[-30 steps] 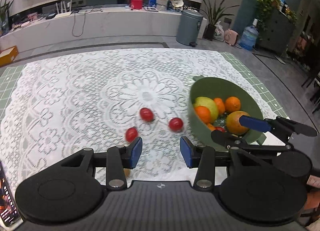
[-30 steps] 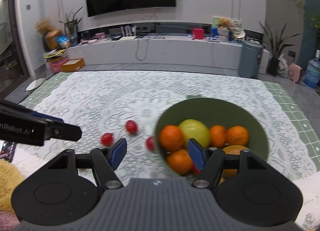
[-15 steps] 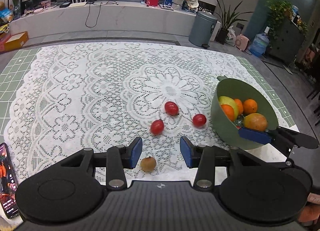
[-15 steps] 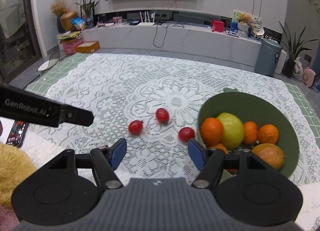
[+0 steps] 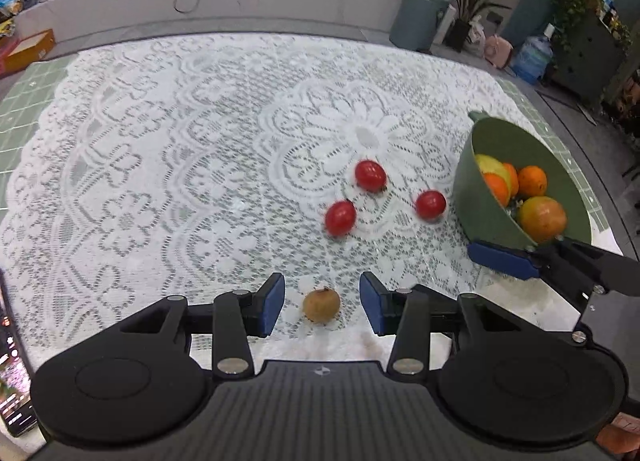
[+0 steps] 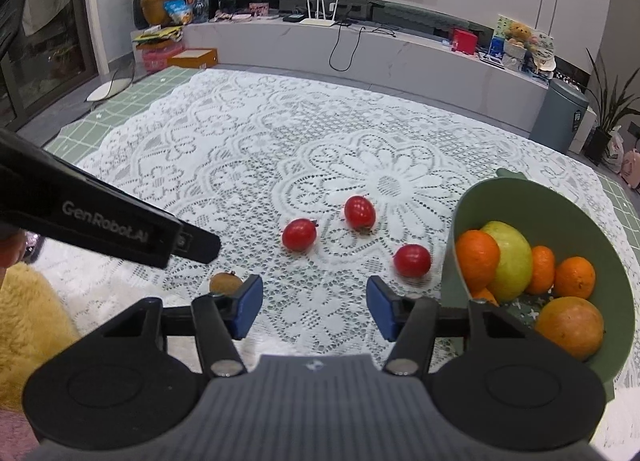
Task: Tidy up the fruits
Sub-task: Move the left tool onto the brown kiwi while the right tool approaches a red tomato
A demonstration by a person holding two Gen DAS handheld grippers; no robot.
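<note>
A small brown fruit (image 5: 321,305) lies on the lace cloth between the blue pads of my left gripper (image 5: 322,308), which is open and not touching it. Three red tomatoes (image 5: 371,176) (image 5: 340,218) (image 5: 430,204) lie further out. A green bowl (image 5: 472,165) at the right holds oranges, a yellow-green fruit and a mango-like fruit. My right gripper (image 6: 315,310) hovers over the cloth just left of the bowl (image 6: 520,185). Its jaws are closing with nothing between them. The brown fruit (image 6: 225,283) peeks out behind its left finger.
A phone (image 5: 12,393) lies at the table's near left edge. A yellow fluffy thing (image 6: 28,321) sits at the near left. My left gripper's black body (image 6: 120,229) crosses the right wrist view. Green mat (image 6: 132,101) borders the cloth; a grey bin (image 5: 420,17) stands beyond.
Both grippers have shifted left, away from the bowl. My left gripper has sunk until the brown fruit lies between its pads. The right gripper's jaws have narrowed.
</note>
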